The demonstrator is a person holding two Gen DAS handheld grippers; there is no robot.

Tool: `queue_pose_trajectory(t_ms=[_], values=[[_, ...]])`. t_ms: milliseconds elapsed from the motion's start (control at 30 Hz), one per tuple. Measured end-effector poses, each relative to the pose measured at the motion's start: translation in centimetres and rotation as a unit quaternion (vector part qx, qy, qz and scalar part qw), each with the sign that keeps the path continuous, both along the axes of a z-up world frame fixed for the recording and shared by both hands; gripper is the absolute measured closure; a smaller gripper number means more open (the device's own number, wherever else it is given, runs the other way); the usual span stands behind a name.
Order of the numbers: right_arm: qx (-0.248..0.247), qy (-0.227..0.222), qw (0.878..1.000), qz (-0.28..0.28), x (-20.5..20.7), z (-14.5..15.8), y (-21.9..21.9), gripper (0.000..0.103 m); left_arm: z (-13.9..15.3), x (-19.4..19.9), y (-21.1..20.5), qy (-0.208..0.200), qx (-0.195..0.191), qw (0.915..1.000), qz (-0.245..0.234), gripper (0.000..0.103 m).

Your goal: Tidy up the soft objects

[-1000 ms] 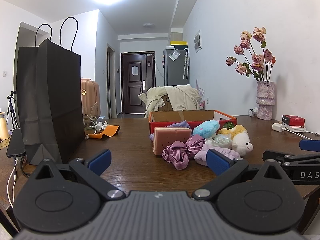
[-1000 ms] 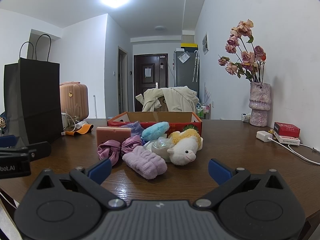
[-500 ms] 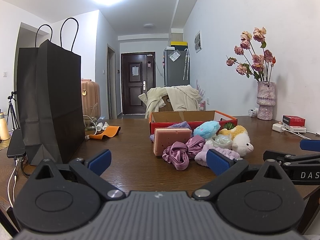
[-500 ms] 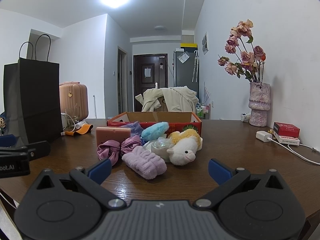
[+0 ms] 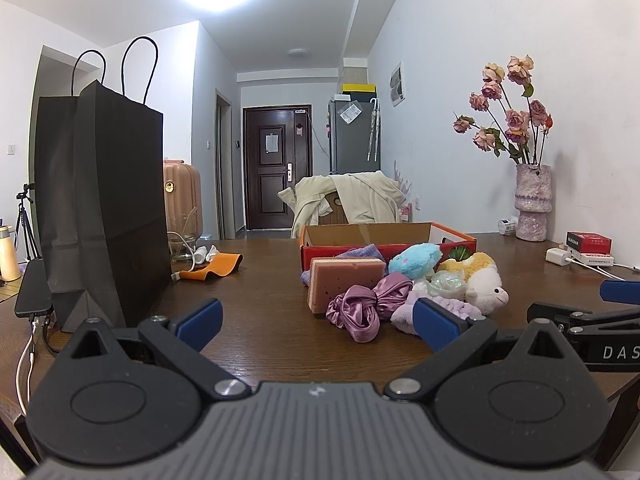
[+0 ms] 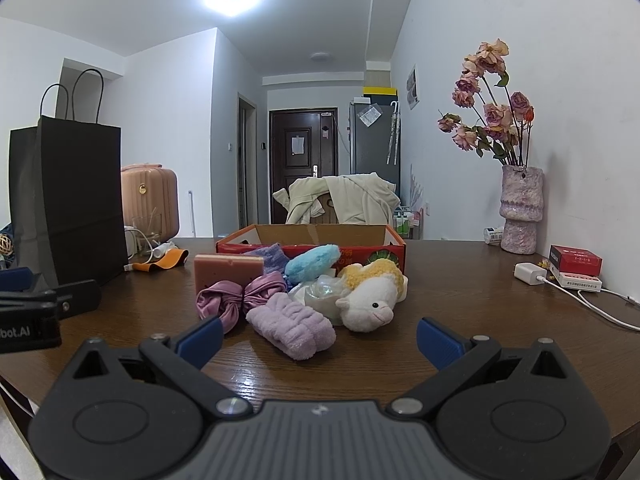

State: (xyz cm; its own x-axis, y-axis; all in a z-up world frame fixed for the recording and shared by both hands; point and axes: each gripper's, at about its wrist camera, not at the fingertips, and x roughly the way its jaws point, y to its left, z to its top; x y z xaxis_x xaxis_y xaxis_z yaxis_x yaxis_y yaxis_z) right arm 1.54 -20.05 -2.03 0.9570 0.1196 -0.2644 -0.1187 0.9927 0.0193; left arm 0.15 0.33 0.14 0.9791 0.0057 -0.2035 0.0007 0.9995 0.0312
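Note:
A pile of soft things lies on the brown table in front of an open red cardboard box [image 6: 312, 240]: a pink sponge [image 6: 228, 270], a purple satin scrunchie [image 6: 236, 300], a lilac fluffy headband [image 6: 294, 326], a blue plush [image 6: 312, 266], and a white and yellow sheep plush [image 6: 370, 300]. The pile also shows in the left wrist view, with the sponge [image 5: 344, 278] and scrunchie [image 5: 362, 310] nearest. My left gripper [image 5: 318, 320] is open and empty, short of the pile. My right gripper [image 6: 318, 336] is open and empty, just before the headband.
A tall black paper bag [image 5: 100, 208] stands at the left with a phone [image 5: 34, 290] beside it. An orange strap [image 5: 212, 266] lies behind. A vase of dried roses [image 6: 520, 208], a red box [image 6: 576, 260] and a charger with cable [image 6: 532, 274] are at the right.

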Motion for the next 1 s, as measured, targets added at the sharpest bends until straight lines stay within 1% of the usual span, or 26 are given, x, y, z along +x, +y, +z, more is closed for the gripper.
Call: queue_pose_trajectory(t_ms=[200, 333, 400, 467, 533, 600, 667, 767, 800, 900, 967, 1000], values=[[0.003, 0.001, 1.0, 0.0, 0.2, 0.0, -0.1, 0.0, 0.2, 0.3, 0.4, 0.003, -0.003, 1.0, 0.002, 0.0], [0.007, 0.003, 1.0, 0.0, 1.1, -0.1, -0.5, 0.0, 0.3, 1.8, 0.8, 0.016, -0.008, 0.9998, -0.001, 0.0], [0.017, 0.01, 1.0, -0.001, 1.9, -0.2, -0.9, 0.0, 0.2, 2.8, 0.8, 0.019, -0.006, 0.9998, -0.005, 0.0], [0.036, 0.025, 0.999, 0.001, 3.1, -0.4, -1.4, 0.0, 0.2, 4.3, 1.1, 0.031, -0.013, 0.9994, -0.003, 0.0], [0.055, 0.039, 0.997, 0.023, 4.5, -0.8, -1.8, 0.0, -0.1, 5.5, 1.1, 0.045, -0.023, 0.9987, -0.005, 0.0], [0.083, 0.076, 0.992, 0.053, 6.2, -1.0, -2.3, 0.0, -0.3, 7.1, 1.0, 0.065, -0.031, 0.9973, -0.016, 0.0], [0.099, 0.102, 0.988, 0.061, 7.8, -1.2, -2.4, 0.0, -0.6, 8.6, 0.8, 0.08, -0.036, 0.9957, -0.03, 0.0], [0.067, 0.106, 0.99, 0.059, 9.8, -1.3, -1.6, 0.005, -1.0, 10.8, 0.2, 0.1, -0.039, 0.9931, -0.048, 0.0], [0.059, 0.108, 0.99, 0.062, 10.6, -1.4, -1.3, 0.009, -1.2, 11.4, 0.0, 0.104, -0.042, 0.9924, -0.051, 0.0], [0.04, 0.133, 0.986, 0.091, 13.2, -1.8, -0.6, 0.013, -1.5, 13.3, -0.5, 0.12, -0.05, 0.9898, -0.059, 0.0], [0.02, 0.146, 0.983, 0.106, 14.5, -2.2, 0.0, 0.019, -1.7, 14.3, -0.8, 0.126, -0.053, 0.9886, -0.063, 0.002], [0.013, 0.152, 0.982, 0.111, 15.1, -2.4, 0.2, 0.027, -1.7, 14.7, -1.0, 0.129, -0.054, 0.9879, -0.067, 0.003]])
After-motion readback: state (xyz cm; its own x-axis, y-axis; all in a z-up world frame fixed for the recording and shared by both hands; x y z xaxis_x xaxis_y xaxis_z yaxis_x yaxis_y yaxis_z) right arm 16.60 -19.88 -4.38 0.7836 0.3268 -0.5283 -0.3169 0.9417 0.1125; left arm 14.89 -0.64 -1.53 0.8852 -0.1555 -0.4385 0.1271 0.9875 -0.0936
